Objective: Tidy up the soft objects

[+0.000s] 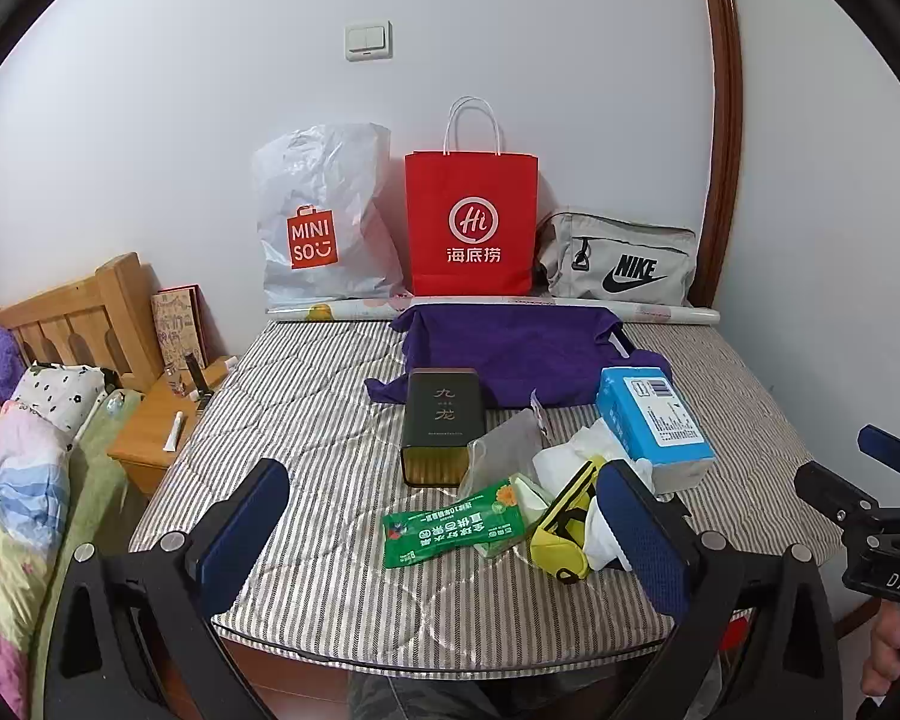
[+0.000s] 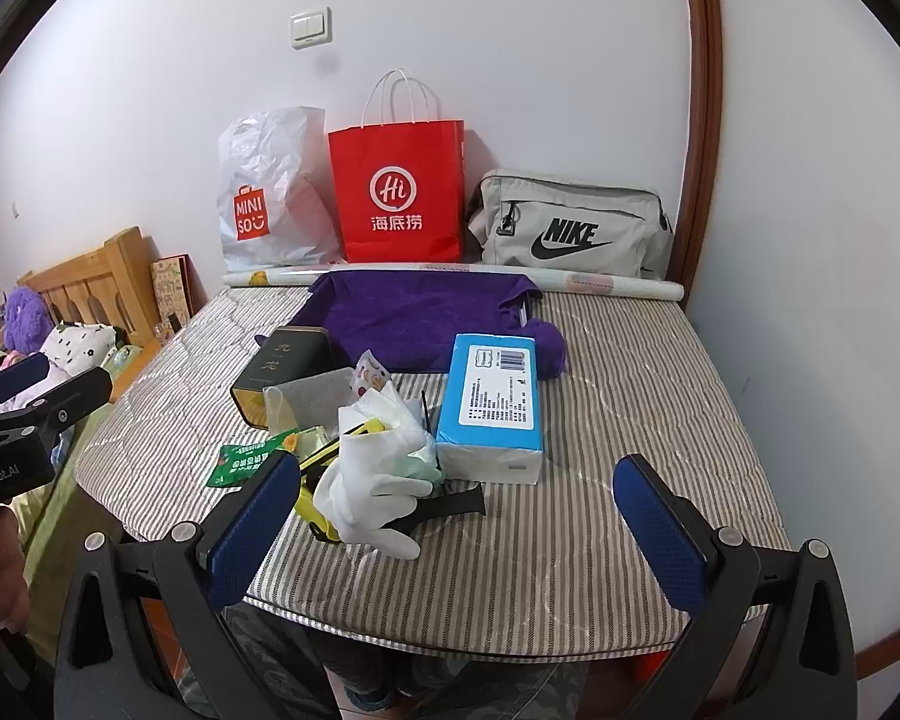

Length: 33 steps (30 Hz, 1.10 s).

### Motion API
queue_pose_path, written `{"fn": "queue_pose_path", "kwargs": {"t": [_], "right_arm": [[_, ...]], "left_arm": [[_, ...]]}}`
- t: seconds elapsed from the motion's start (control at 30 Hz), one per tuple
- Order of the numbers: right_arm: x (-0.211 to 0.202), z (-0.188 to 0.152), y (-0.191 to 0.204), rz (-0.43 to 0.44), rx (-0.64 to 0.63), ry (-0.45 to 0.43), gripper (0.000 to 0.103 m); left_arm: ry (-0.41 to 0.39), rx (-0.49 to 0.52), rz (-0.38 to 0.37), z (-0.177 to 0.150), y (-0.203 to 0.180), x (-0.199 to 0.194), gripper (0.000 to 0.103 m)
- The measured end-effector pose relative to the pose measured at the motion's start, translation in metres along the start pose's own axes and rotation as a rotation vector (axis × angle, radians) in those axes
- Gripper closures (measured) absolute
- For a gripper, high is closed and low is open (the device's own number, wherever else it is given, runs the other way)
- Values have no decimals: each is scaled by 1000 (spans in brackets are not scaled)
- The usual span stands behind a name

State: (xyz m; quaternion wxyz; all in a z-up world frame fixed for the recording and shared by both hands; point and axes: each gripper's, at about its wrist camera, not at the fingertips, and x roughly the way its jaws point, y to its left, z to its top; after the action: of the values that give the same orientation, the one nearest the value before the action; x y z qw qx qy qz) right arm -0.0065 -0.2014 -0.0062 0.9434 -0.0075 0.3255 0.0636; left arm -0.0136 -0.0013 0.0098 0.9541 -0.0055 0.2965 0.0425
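A purple towel [image 1: 510, 354] [image 2: 414, 318] lies spread at the back of the striped mattress. In front of it sit a blue tissue pack [image 1: 654, 420] [image 2: 492, 402], a dark tin box [image 1: 444, 420] [image 2: 288, 366], a green wipes packet [image 1: 450, 531] [image 2: 240, 462], a yellow pouch [image 1: 561, 540] [image 2: 318, 474] and a white glove [image 2: 372, 486] [image 1: 600, 540]. My left gripper [image 1: 444, 540] is open above the near edge, the green packet between its fingers. My right gripper [image 2: 456, 534] is open and empty, the glove by its left finger.
A white Miniso bag [image 1: 318, 222], a red paper bag [image 1: 471, 222] and a grey Nike bag [image 1: 618, 264] stand against the back wall, with a rolled paper [image 1: 510, 306] in front. A wooden nightstand [image 1: 150, 432] and a bed with bedding [image 1: 18, 480] are left.
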Motion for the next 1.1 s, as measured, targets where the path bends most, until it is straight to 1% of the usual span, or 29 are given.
{"fn": "queue_pose_path", "kwargs": {"t": [0.57, 0.7, 0.9, 1.1], "right_arm": [[5, -2, 4, 10, -7, 11, 0], [9, -3, 5, 14, -10, 18, 0], [20, -5, 3, 28, -1, 30, 0], [43, -11, -2, 35, 19, 77, 0]], "left_arm": [[4, 4, 0, 0, -2, 2, 0], [20, 5, -20, -2, -2, 10, 0], [39, 0, -26, -6, -2, 26, 0], [78, 3, -20, -15, -1, 47, 0]]}}
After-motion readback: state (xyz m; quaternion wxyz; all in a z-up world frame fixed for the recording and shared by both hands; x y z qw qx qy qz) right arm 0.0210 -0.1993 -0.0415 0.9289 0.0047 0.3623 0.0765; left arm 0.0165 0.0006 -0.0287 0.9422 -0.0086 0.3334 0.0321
